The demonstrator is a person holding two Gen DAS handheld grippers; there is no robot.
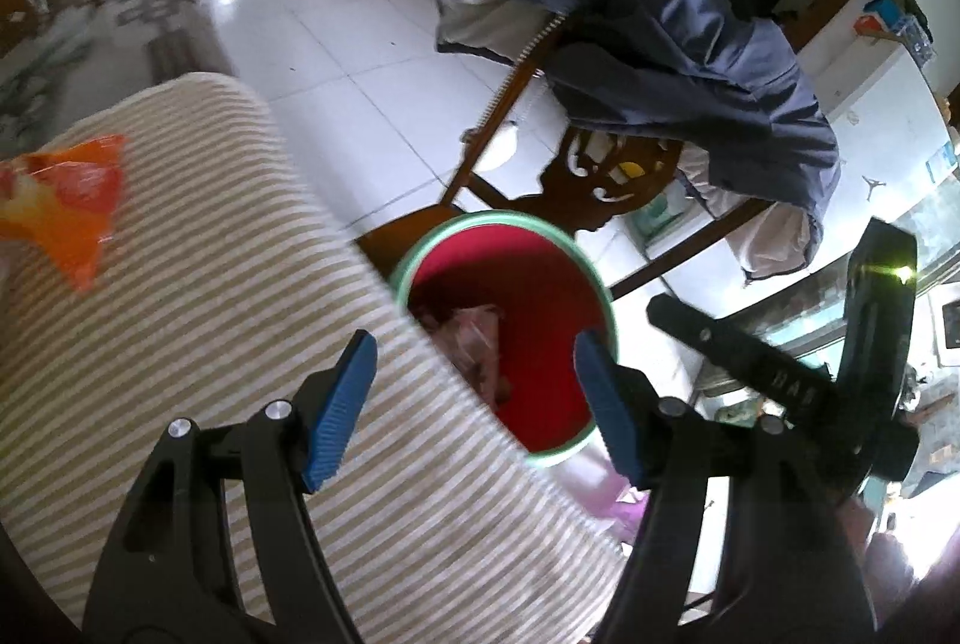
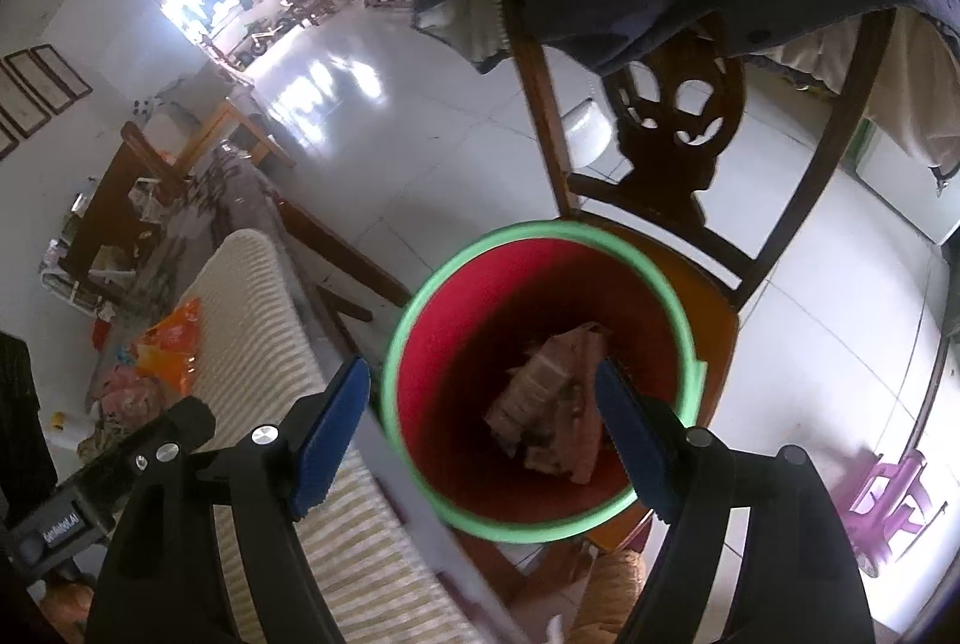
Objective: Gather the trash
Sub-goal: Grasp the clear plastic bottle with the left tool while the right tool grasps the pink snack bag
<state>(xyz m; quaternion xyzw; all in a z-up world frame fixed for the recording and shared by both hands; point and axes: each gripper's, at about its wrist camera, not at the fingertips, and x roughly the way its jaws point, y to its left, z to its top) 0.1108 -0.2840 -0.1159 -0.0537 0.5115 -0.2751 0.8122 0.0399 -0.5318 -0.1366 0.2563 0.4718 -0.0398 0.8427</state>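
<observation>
A red bucket with a green rim (image 2: 543, 380) stands on a wooden chair seat, with crumpled brownish wrappers (image 2: 549, 404) lying inside it. My right gripper (image 2: 486, 434) hangs above the bucket's mouth, open, nothing between its blue pads. My left gripper (image 1: 477, 404) is also open and empty, over the edge of a striped cloth (image 1: 210, 320) with the bucket (image 1: 510, 332) just beyond. An orange plastic wrapper (image 1: 72, 206) lies on the striped cloth at the far left; it shows too in the right wrist view (image 2: 171, 344). The right gripper's black body (image 1: 780, 374) shows at the right of the left wrist view.
A carved wooden chair (image 2: 678, 152) holds the bucket, with a dark blue jacket (image 1: 672, 26) draped over its back. White tiled floor (image 1: 312, 20) stretches beyond. A purple plastic stool (image 2: 888, 500) stands to the right. A cluttered wooden table (image 2: 126, 206) stands at the left.
</observation>
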